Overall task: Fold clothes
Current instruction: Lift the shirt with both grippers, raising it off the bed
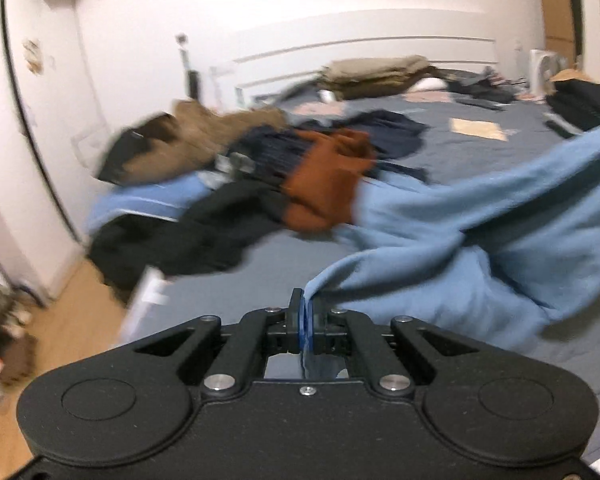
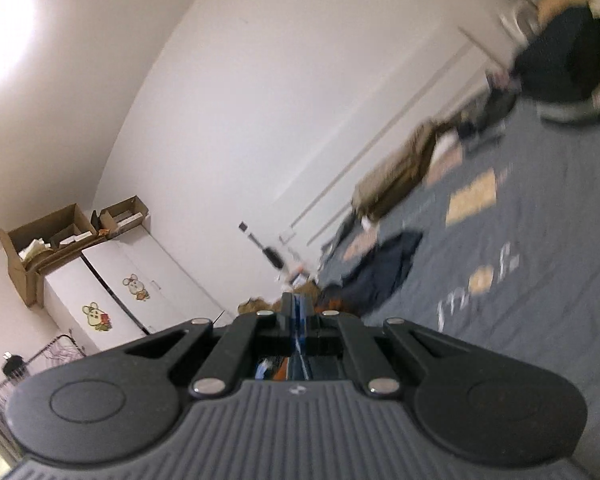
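A light blue garment (image 1: 460, 240) hangs lifted over the grey-blue bed (image 1: 480, 152). It stretches from the lower middle of the left wrist view up to the right edge. My left gripper (image 1: 305, 304) is shut on one edge of it, and cloth runs down between the blue pads. In the tilted right wrist view, my right gripper (image 2: 298, 308) is shut too. A thin pale blue strip of cloth shows pinched between its pads, and the rest of the garment is out of that view. Both views are blurred.
A heap of clothes lies on the bed's left side: a rust garment (image 1: 328, 184), a black one (image 1: 204, 232) and a tan one (image 1: 204, 136). A folded khaki stack (image 1: 376, 74) sits by the white headboard (image 1: 360, 48). A white wardrobe (image 1: 32, 120) stands left, with cardboard boxes (image 2: 52, 236) on top.
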A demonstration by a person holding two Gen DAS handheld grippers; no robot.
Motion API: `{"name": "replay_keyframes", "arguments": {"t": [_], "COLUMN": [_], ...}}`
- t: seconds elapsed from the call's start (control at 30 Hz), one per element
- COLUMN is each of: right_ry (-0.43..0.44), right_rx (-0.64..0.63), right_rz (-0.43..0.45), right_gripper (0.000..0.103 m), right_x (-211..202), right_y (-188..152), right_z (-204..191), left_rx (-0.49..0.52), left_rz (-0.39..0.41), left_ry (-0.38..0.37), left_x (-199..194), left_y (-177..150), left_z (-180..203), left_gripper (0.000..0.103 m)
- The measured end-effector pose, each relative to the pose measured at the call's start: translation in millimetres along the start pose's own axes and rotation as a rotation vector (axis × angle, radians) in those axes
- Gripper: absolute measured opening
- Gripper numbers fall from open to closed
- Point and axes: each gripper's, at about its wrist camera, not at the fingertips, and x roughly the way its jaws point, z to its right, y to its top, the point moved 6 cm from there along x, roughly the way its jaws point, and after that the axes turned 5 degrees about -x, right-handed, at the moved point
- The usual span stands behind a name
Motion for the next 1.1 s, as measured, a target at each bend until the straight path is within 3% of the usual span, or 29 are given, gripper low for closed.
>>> {"name": "replay_keyframes", "arguments": {"t": [0.23, 0.33, 0.5, 0.67, 1.1], "right_ry": [-0.086, -0.116, -0.116, -0.133, -0.24], "right_rx": [-0.126, -0.156, -0.204, -0.18, -0.243], "right_rz": [0.118, 0.177, 0.245, 0.248, 0.22], "right_gripper": [0.002, 0.002, 0.001, 0.002, 0.002], "right_x": [-39, -62, -92, -89, -22], "right_y": [102, 145, 181, 196, 265], "right_z": [-24, -34, -59, -64, -79], "left_rx": [0.121, 0.13, 0.087, 0.081, 0.04], "left_rz": [0.08, 0.118, 0.186, 0.215, 0.262], "left_ry": [0.217, 0.269, 0.25, 0.235, 0.263], "left_x": [-62, -92, -130, -142, -100], "left_y": [45, 61, 83, 104, 214], "left_z": [-55, -73, -75, -61, -55], "left_gripper": [0.001, 0.002, 0.002, 0.002, 0.002]}}
